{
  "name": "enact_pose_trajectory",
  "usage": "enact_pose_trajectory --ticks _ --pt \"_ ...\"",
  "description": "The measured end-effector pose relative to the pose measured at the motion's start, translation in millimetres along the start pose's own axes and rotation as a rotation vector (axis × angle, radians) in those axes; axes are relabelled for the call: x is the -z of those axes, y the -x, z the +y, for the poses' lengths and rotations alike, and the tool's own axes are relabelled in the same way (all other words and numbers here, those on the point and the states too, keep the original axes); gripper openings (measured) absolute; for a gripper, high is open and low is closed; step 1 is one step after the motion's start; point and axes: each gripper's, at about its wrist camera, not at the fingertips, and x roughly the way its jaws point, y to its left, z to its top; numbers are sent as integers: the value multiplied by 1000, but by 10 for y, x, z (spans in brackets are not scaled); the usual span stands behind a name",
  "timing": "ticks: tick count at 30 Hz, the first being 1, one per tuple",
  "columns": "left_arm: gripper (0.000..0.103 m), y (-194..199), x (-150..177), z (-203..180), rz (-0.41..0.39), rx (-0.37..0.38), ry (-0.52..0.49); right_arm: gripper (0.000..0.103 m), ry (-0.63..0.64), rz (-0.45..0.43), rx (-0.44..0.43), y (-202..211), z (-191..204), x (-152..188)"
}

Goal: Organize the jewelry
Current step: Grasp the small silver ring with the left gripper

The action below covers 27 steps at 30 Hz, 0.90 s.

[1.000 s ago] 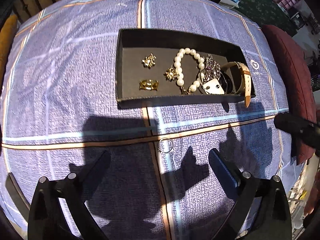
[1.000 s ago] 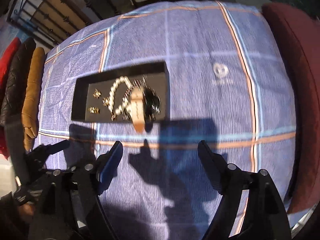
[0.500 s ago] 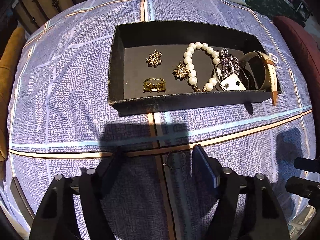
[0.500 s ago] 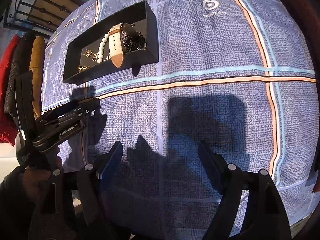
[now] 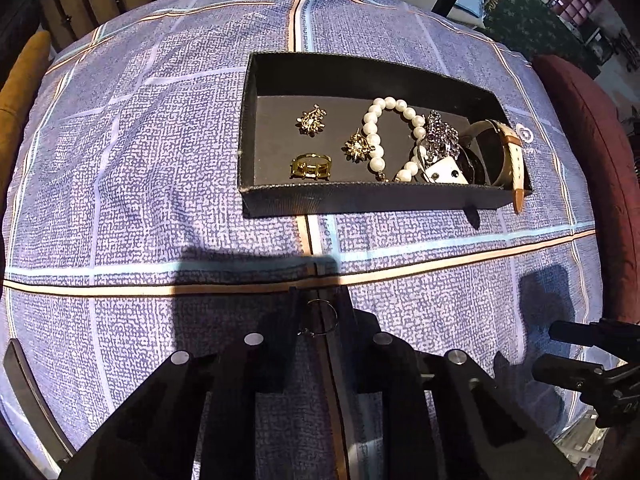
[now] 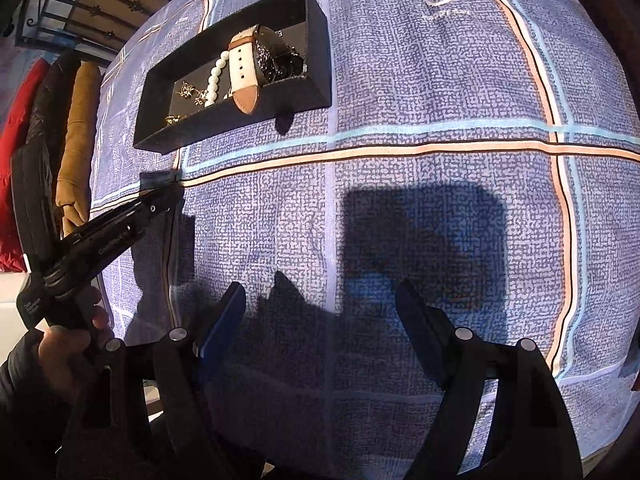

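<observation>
A thin silver ring point(image 5: 321, 317) sits between the fingers of my left gripper point(image 5: 320, 312), which has closed on it just above the blue checked cloth. Beyond it stands a black tray point(image 5: 360, 200) holding two gold earrings point(image 5: 311, 119), a gold ring point(image 5: 311, 166), a pearl bracelet point(image 5: 378, 136), a sparkly brooch point(image 5: 440, 140) and a watch with a cream strap point(image 5: 510, 156). My right gripper point(image 6: 320, 316) is open and empty over bare cloth. In the right wrist view the tray point(image 6: 280, 98) lies at upper left and the left gripper point(image 6: 164, 200) at left.
A maroon cushion point(image 5: 592, 168) lies along the right edge of the table. A tan cushion point(image 5: 20, 92) and dark railings stand at far left. The right gripper's body point(image 5: 592, 364) shows at lower right in the left wrist view.
My left gripper moved forward to the silver ring and its fingers closed from wide open onto it. My right gripper pulled back right and stayed open.
</observation>
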Motion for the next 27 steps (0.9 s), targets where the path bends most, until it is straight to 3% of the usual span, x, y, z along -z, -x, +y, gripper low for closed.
enact_pose_trajectory --ticks 10,13,19,23,27 --pt "18 261 369 -53 12 39 -27 77 76 5 38 -129 242 28" --pt "18 339 405 -18 2 46 -26 87 106 -16 70 -181 346 -48" --pt "18 353 356 -53 4 40 -26 87 175 -36 134 -371 559 -185" --pt "18 372 393 -5 11 45 -23 57 215 -45 214 -420 662 -222" --pt "18 382 390 -3 11 53 -32 25 182 -51 206 -361 619 -247"
